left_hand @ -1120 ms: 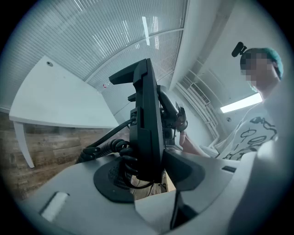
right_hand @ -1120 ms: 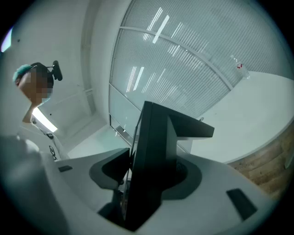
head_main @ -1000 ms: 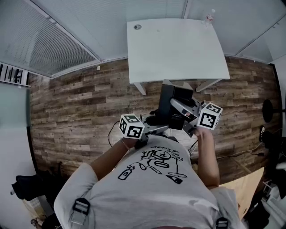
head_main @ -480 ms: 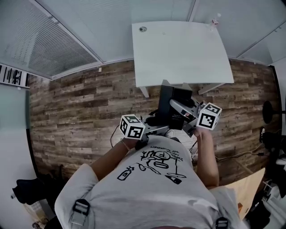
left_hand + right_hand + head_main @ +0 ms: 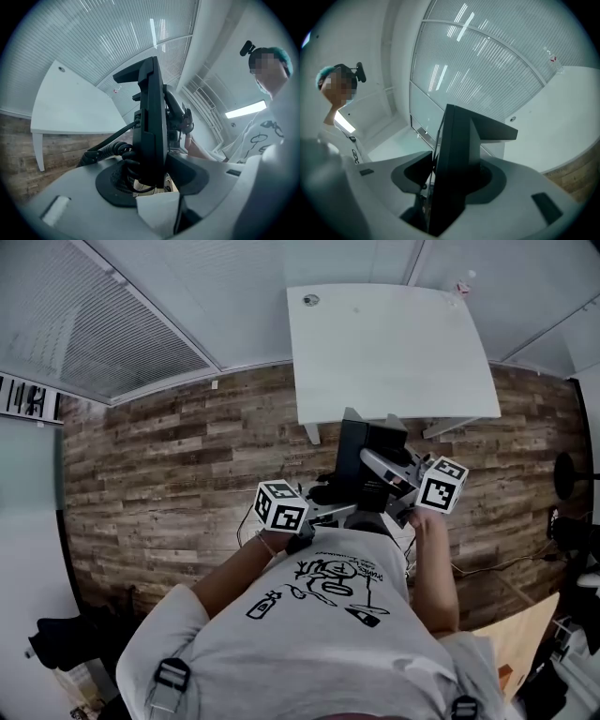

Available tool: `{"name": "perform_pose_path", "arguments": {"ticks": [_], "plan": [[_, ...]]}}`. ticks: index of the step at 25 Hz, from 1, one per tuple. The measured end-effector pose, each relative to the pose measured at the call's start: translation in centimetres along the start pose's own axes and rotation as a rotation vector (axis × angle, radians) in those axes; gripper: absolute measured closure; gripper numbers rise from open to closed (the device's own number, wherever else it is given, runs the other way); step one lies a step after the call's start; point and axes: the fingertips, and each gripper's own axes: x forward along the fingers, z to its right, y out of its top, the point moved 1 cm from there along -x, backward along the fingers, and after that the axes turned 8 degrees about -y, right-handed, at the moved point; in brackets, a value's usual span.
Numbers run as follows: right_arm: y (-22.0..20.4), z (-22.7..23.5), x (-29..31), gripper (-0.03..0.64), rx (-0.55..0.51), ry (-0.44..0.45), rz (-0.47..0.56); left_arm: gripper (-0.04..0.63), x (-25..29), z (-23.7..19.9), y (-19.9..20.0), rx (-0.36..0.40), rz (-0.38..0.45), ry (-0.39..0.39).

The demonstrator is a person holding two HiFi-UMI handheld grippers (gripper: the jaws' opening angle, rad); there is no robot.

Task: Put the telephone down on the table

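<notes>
A black desk telephone hangs upright in the air in front of the person, just short of the near edge of the white table. My left gripper is shut on its left side and my right gripper on its right side. In the left gripper view the pads clamp the telephone's edge, and its coiled cord droops to the left. In the right gripper view both pads press on the telephone's body, with the table beyond it.
A small bottle stands at the table's far right corner and a round grommet sits at its far left. Cables lie on the wooden floor at the right. A dark stand base is at the far right.
Both grippers have carried the telephone a little way toward the table, which now sits slightly nearer and further right in the head view. The grip on the telephone is unchanged.
</notes>
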Motion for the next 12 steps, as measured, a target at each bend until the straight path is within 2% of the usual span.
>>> {"name": "perform_pose_path", "arguments": {"ticks": [8, 12], "plan": [[1.0, 1.0, 1.1, 0.417, 0.009, 0.004, 0.007, 0.396, -0.2, -1.2, 1.3, -0.001, -0.001, -0.001], [5.8, 6.0, -0.4, 0.419, 0.03, 0.003, 0.008, 0.396, 4.8, -3.3, 5.6, -0.017, -0.013, 0.004]]}}
